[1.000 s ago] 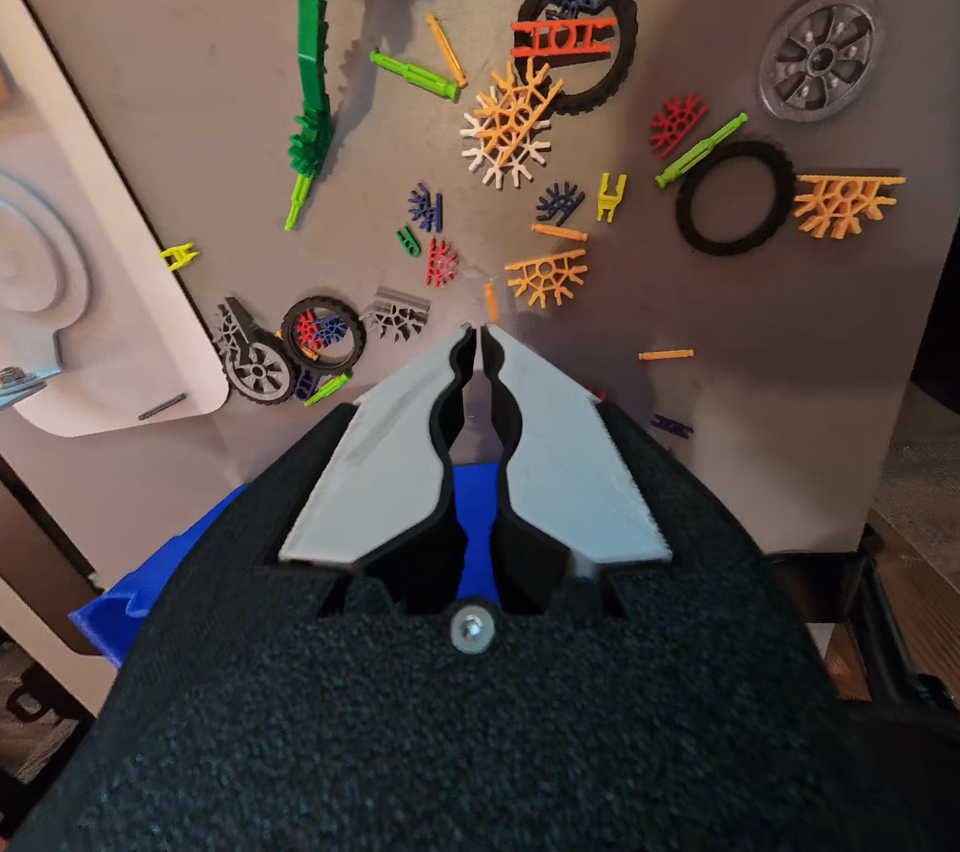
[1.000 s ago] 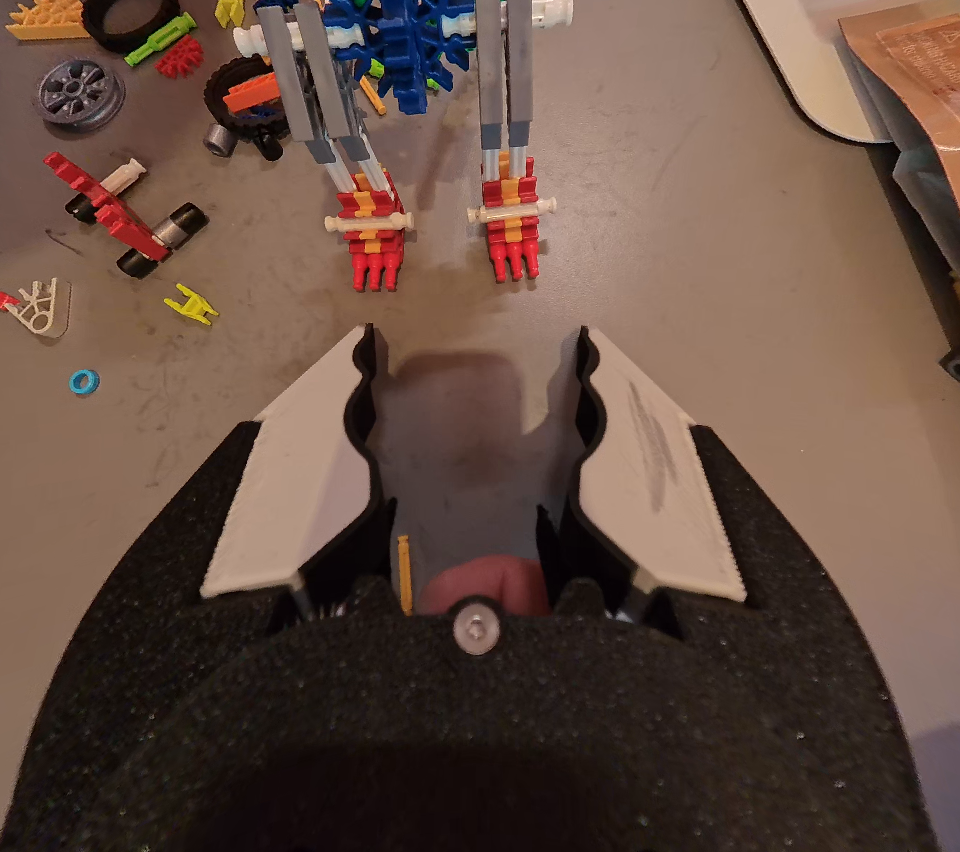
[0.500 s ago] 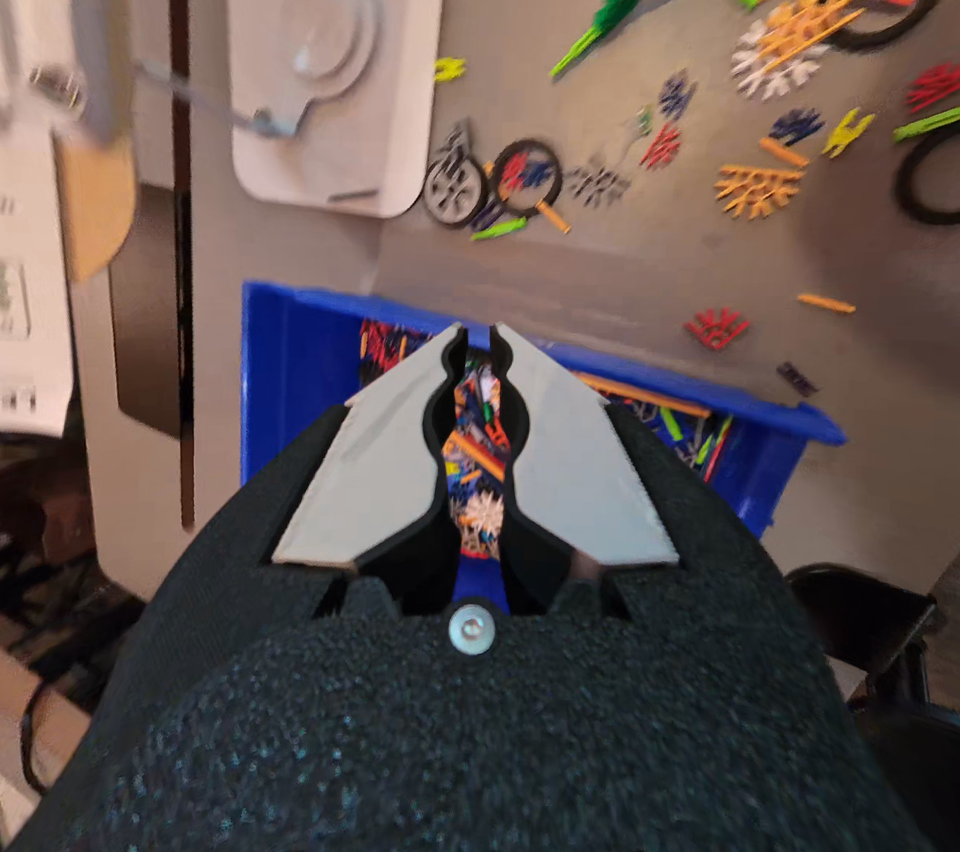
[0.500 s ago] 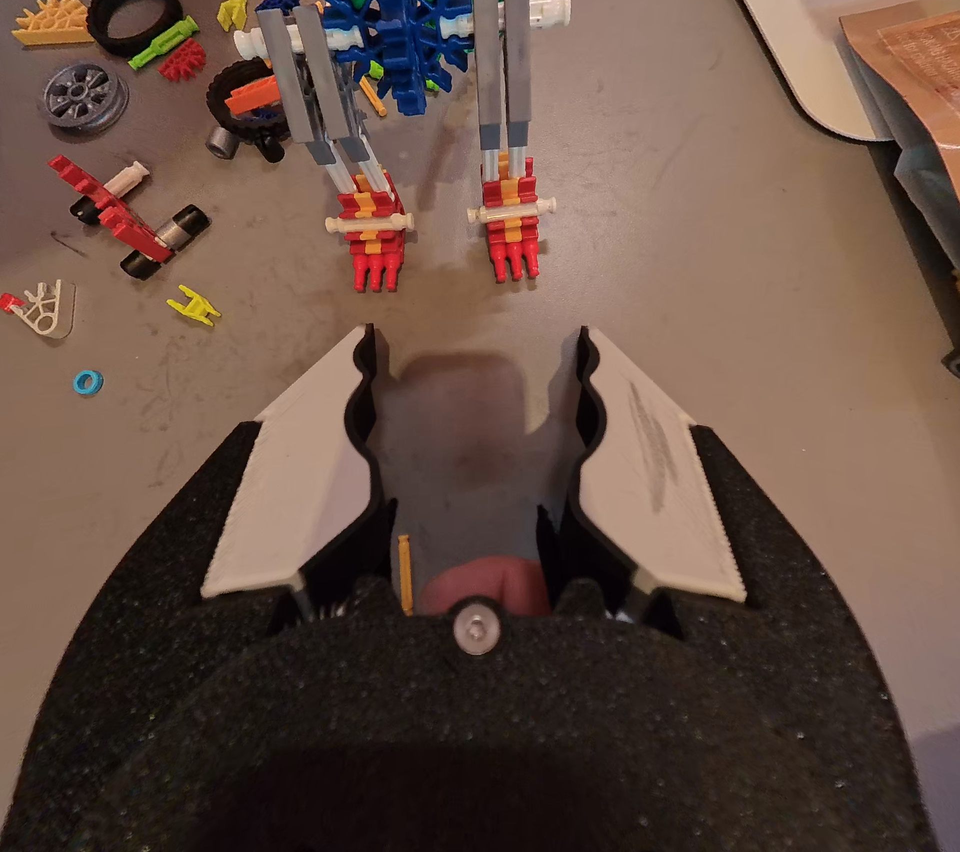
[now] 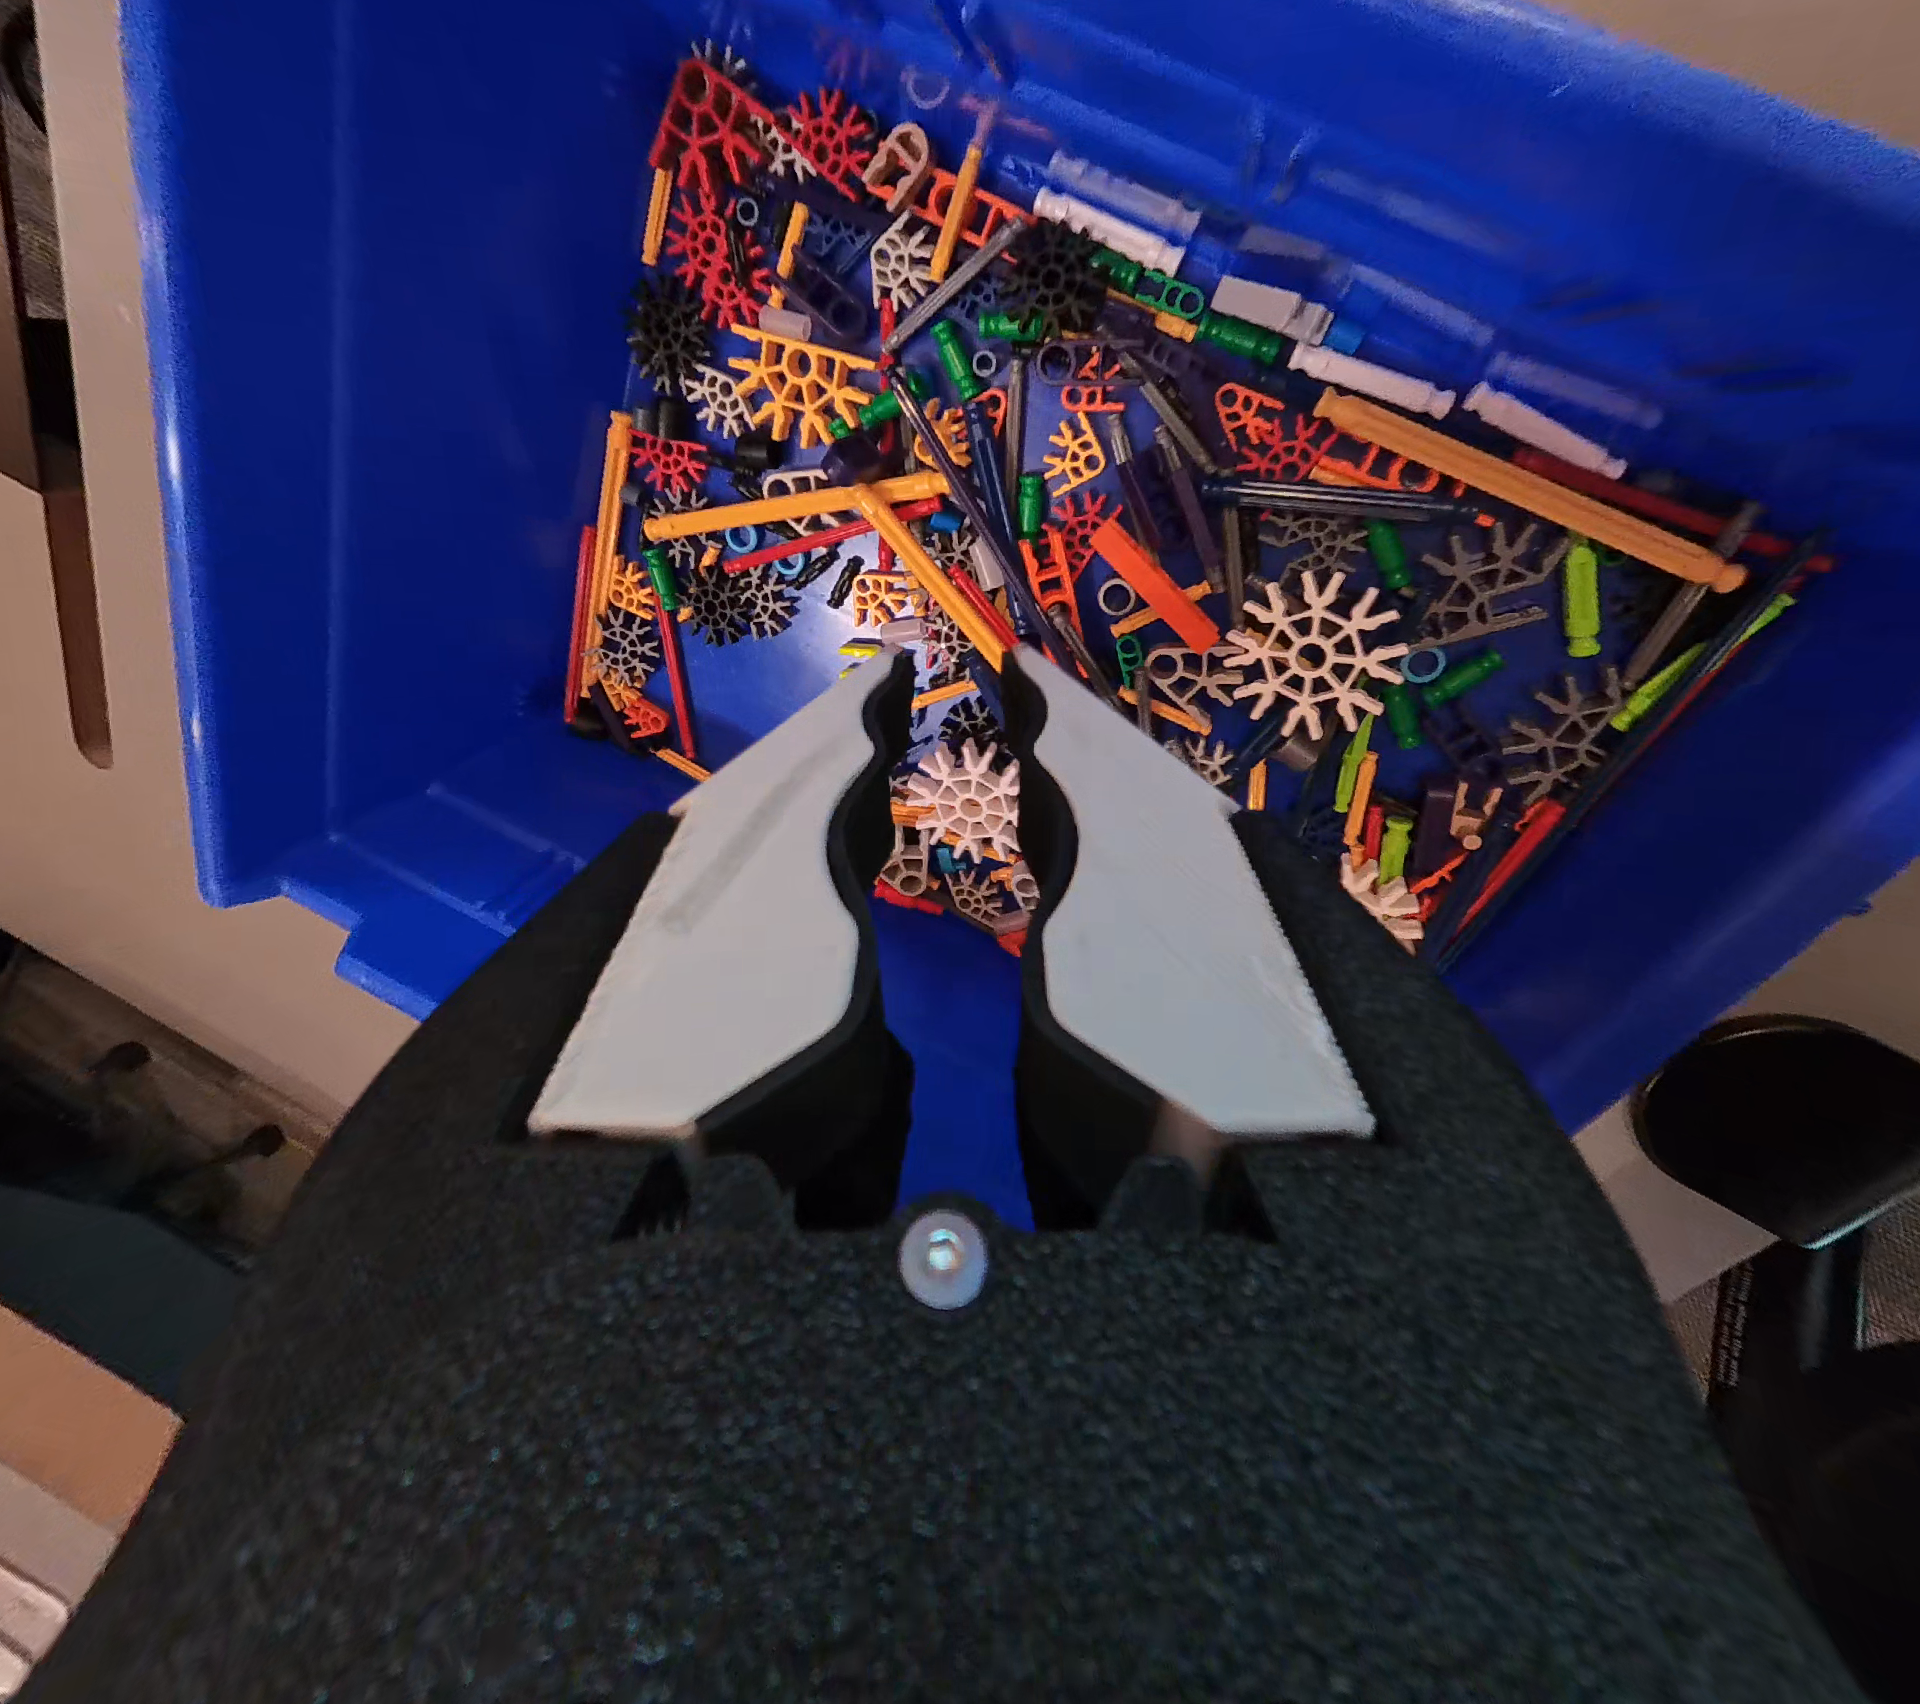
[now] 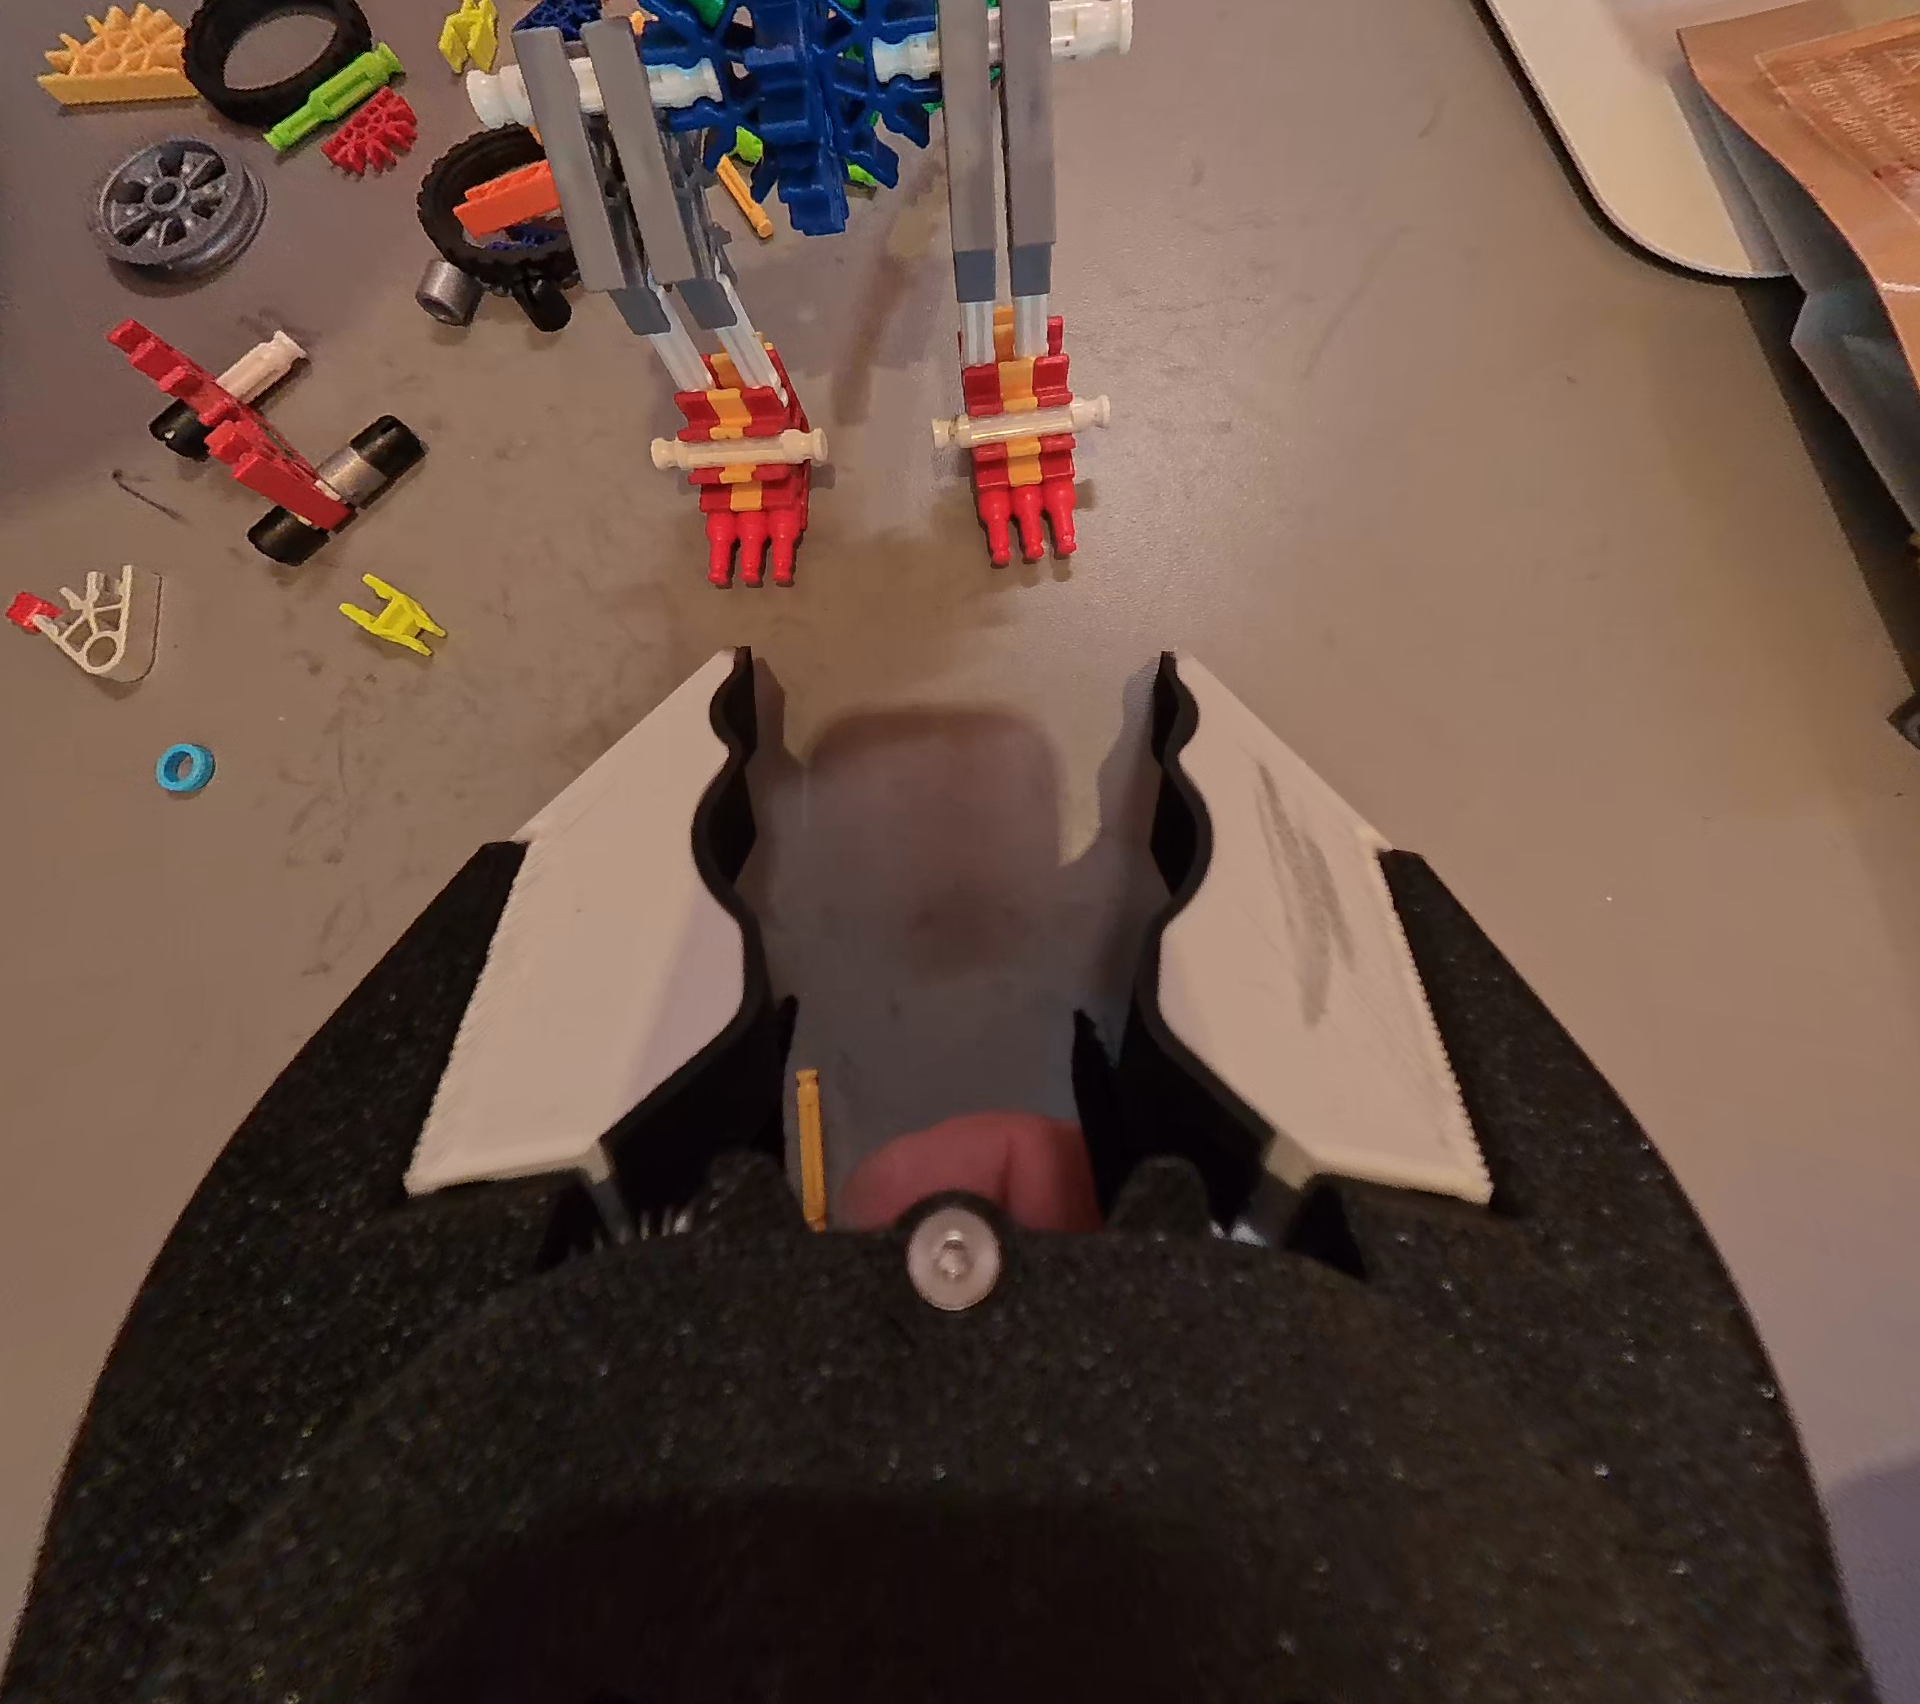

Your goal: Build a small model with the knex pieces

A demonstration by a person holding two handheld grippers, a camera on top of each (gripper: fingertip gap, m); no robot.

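Left gripper (image 5: pixel 951 667) slightly parted, empty, above bin (image 5: pixel 416 407) of light, stiff, slippery pieces; right gripper (image 6: pixel 956 667) wide open, empty, near model (image 6: pixel 790 96).

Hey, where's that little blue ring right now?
In the right wrist view, the little blue ring lies flat on the grey table at the far left, left of the open right gripper and just below the white fan-shaped connector.

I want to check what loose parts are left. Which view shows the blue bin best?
The left wrist view: the blue bin fills it, its rods and connectors plain beneath the left gripper. The right wrist view shows none of it.
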